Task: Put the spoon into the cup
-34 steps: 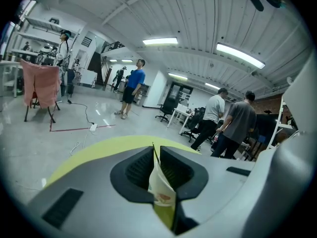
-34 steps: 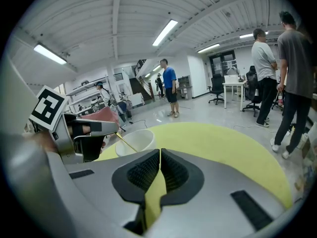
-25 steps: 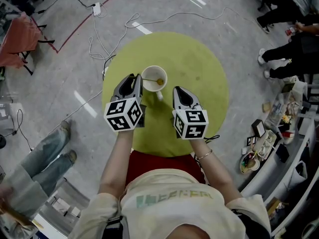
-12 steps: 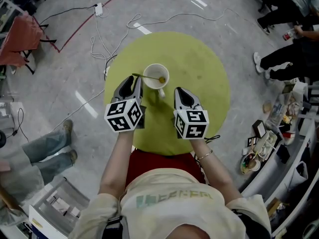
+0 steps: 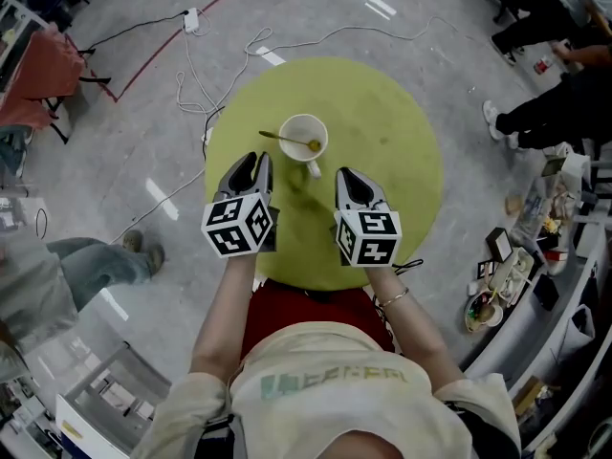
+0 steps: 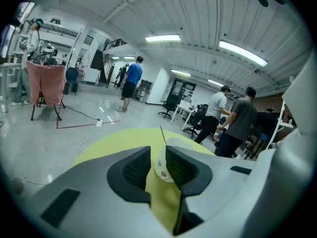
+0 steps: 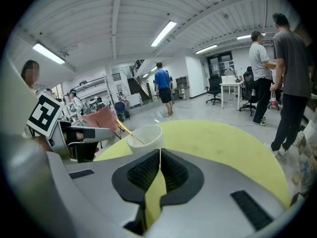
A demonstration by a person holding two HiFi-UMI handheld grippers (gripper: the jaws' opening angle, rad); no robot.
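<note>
Already the spoon sits in the cup, bowl end inside and handle leaning out over the left rim, near the middle of the round bench. My left claw hovers just near of the cup, parted by a narrow slit and empty. My right claw is pressed together, also empty. I judge the job done, so I'd draw both back straight, clear of that handle.
</note>
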